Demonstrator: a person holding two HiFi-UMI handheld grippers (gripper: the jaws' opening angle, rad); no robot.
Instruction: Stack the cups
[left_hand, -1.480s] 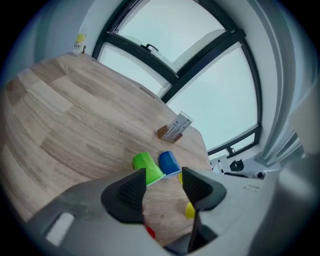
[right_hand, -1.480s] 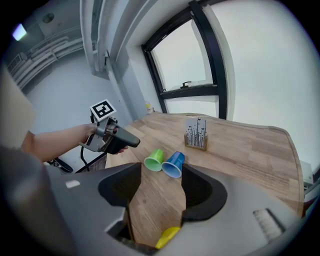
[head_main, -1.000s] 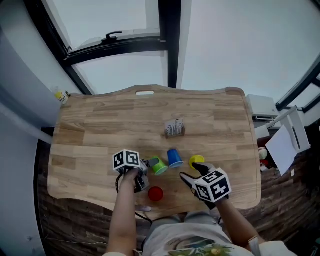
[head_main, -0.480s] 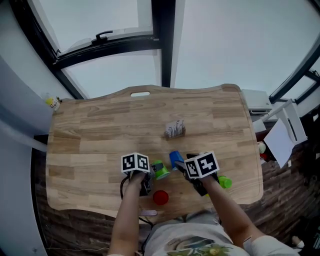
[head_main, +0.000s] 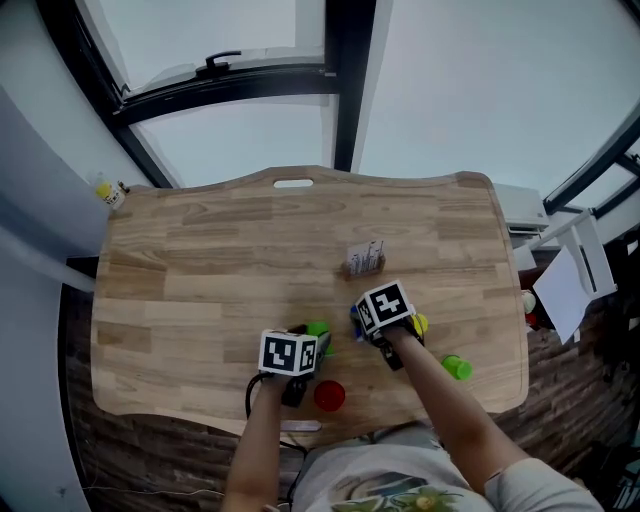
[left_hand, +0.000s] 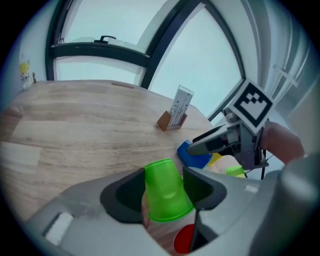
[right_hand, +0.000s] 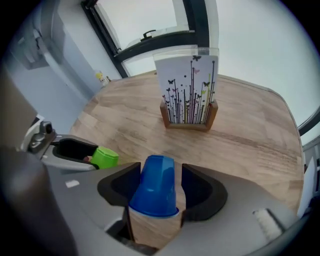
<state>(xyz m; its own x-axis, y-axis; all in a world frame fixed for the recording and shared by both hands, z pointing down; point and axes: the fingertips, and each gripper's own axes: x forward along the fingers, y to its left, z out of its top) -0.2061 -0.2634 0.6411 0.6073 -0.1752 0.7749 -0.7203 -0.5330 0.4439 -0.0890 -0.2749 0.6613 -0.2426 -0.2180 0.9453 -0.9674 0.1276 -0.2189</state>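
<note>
My left gripper (left_hand: 165, 192) is shut on a light green cup (left_hand: 166, 192) that it holds upside down just above the table; its jaws have just closed in a little further. In the head view this green cup (head_main: 318, 330) shows ahead of the left marker cube. My right gripper (right_hand: 161, 175) points steeply down and is open around a blue cup (right_hand: 155, 192), which stands upside down on the wood with a gap at the right pad. A yellow cup (head_main: 420, 323) lies just right of the blue cup (head_main: 356, 318). A red cup (head_main: 329, 395) stands near the front edge.
A second green cup (head_main: 456, 367) lies near the wooden table's (head_main: 200, 260) front right corner. A printed card in a wooden holder (head_main: 366, 258) stands just beyond the cups. A small yellow bottle (head_main: 108, 191) sits at the far left corner. Beyond the table are window frames.
My right gripper has come from the front right edge inward and down over the blue cup. My left gripper has rolled, turning the green cup from tilted to bottom up.
</note>
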